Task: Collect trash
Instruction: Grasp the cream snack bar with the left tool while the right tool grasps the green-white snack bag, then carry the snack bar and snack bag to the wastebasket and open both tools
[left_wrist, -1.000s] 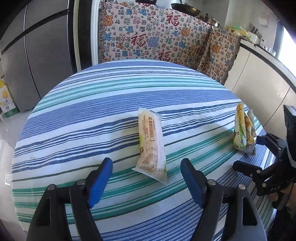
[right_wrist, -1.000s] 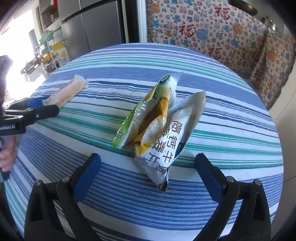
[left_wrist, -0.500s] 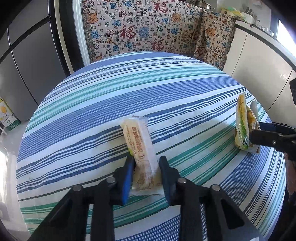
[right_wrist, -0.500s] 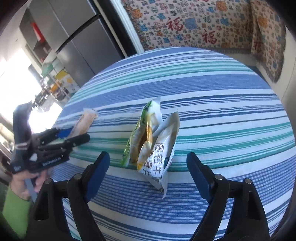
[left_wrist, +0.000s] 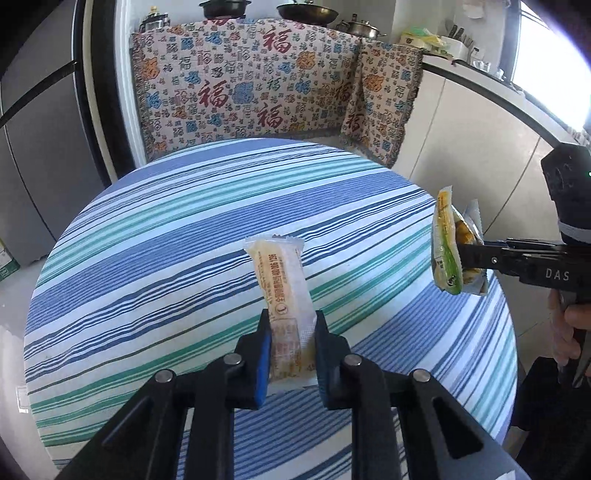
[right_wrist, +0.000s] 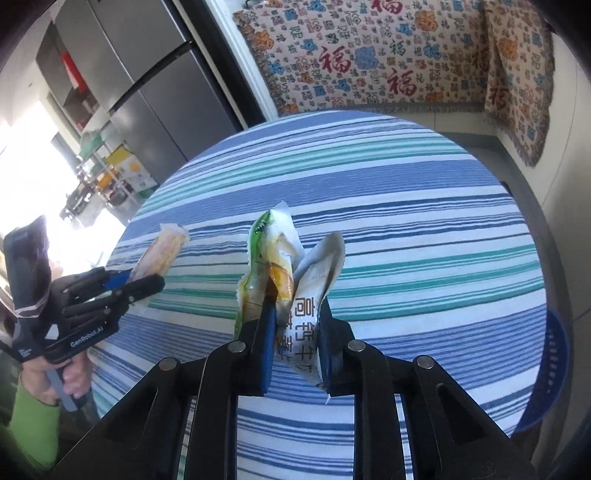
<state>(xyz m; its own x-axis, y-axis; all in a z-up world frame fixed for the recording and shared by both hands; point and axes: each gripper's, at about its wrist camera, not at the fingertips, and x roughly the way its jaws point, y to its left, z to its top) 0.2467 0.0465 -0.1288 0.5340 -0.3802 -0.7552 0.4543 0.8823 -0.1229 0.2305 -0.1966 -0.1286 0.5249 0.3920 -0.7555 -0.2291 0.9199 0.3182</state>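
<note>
Here, left wrist view:
- left gripper (left_wrist: 290, 334): jaws have just been closing; blue pads are pressed on the lower end of the long snack wrapper (left_wrist: 282, 291), which is pinched between them.
- long snack wrapper: pale yellow, printed, upper end sticks up and away from the jaws, seen over the striped cloth; lower end is between the pads.
- right gripper (left_wrist: 467, 256): seen at the right edge, black, lettered "DAS"; its tips are clamped on the crumpled snack bags (left_wrist: 452, 251).
- crumpled snack bags: green-yellow one and a silver one, held together, seen near the right rim of the bench (left_wrist: 155, 258).
- bench: round, covered in blue, teal and white stripes.
- hand (left_wrist: 570, 332): partly seen at the right edge under the gripper handle.
- patterned throw (left_wrist: 258, 88): draped behind the bench; pans are seen on top of it.

Right wrist view:
- right gripper (right_wrist: 295, 336): jaws pressed together on the crumpled snack bags (right_wrist: 291, 291); the silver bag with printed characters sits between the pads, the green-yellow bag lies against the left finger's outer side.
- left gripper (right_wrist: 146, 282): seen at left, closed on the long snack wrapper (right_wrist: 164, 249).
- hand (right_wrist: 62, 376): wrapped on the left handle, green sleeve (right_wrist: 35, 432) below it.
- blue basket (right_wrist: 546, 373): partly seen beyond the right rim of the bench (right_wrist: 424, 221).
- fridge (right_wrist: 147, 85): grey, behind at left.
</note>
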